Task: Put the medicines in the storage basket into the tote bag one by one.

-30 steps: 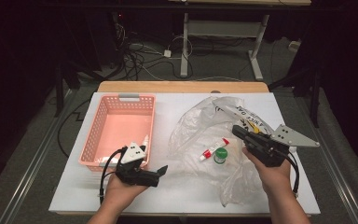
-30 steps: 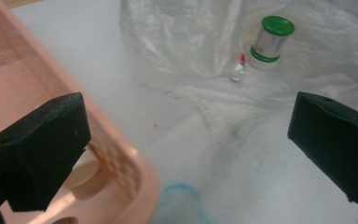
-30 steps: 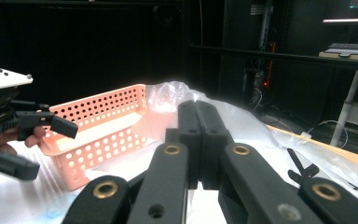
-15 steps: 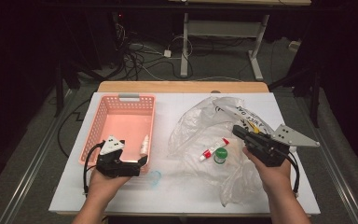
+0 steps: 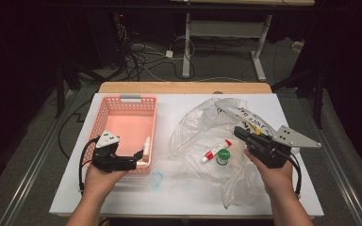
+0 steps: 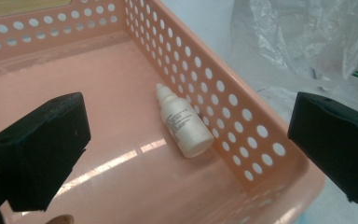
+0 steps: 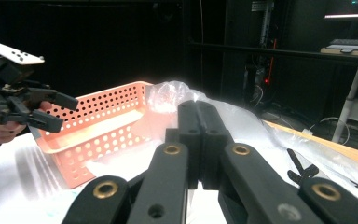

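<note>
Judging by the layout, we are moving items from the bag (image 5: 217,136) into the basket (image 5: 122,101); the left claw (image 6: 186,140) hangs spread and empty above the bottle (image 6: 184,122), a small white dropper lying against the basket wall at lower right; the right claw (image 7: 198,140), pressed together, waits; next we likely fetch the tube (image 5: 214,151) or green-capped jar (image 5: 223,156).

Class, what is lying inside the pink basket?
One small white dropper bottle lies against the pink basket wall. The left gripper, jaws open, covers parts of the floor.
</note>
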